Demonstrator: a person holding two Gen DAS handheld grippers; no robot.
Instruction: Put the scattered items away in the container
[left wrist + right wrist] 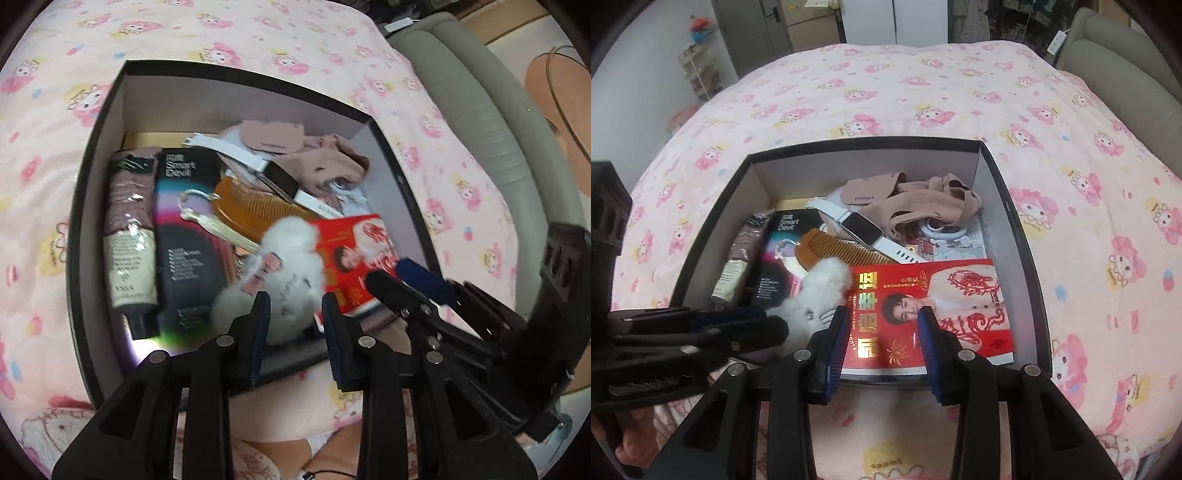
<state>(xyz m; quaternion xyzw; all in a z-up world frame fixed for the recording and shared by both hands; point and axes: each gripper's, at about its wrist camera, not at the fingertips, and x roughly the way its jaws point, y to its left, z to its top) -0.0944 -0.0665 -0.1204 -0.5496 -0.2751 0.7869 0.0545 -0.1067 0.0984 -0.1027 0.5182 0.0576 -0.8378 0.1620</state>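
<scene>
On a bed (923,92) under a soft pink cartoon-print quilt; grey padded headboard (1108,55) to the right of the box, pale cupboards far behind it. Open black cardboard box (1015,206), pale inner walls. By the box's near wall, white fluffy toy (284,258) between the tips of the left hand-held gripper (295,310), gap narrow; cannot tell whether pinched. Right hand-held gripper (882,325) above the box's near edge, moderately parted, empty, over a glossy red booklet (960,291). Deeper in the box: toothed amber comb (827,247), square white-strapped watch (860,223), crumpled beige cloth (923,199), matte tube (129,229).
</scene>
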